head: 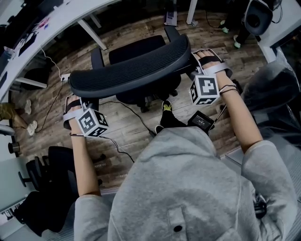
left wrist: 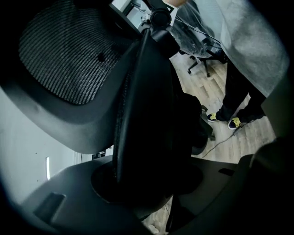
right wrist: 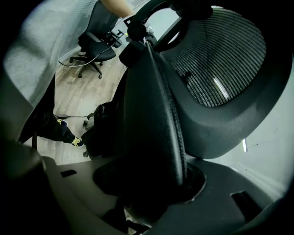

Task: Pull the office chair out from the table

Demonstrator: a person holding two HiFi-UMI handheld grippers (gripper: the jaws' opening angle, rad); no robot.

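The black office chair's curved mesh backrest (head: pixel 131 70) lies across the middle of the head view, with its seat (head: pixel 136 47) beyond it, toward the white table (head: pixel 56 19). My left gripper (head: pixel 75 94) is at the backrest's left end and my right gripper (head: pixel 196 63) at its right end. In the left gripper view the backrest's padded edge (left wrist: pixel 138 105) runs between the jaws of the left gripper (left wrist: pixel 147 183). The same edge (right wrist: pixel 156 114) fills the gap of the right gripper (right wrist: pixel 151 183). Both pairs of jaws stand apart around the edge and do not clamp it.
A second black chair (head: pixel 51 164) stands at the lower left. Cables (head: pixel 117 148) trail over the wooden floor, and a small black box (head: pixel 202 120) lies near my feet. Another white desk leg (head: pixel 192 12) and dark gear stand at the far right.
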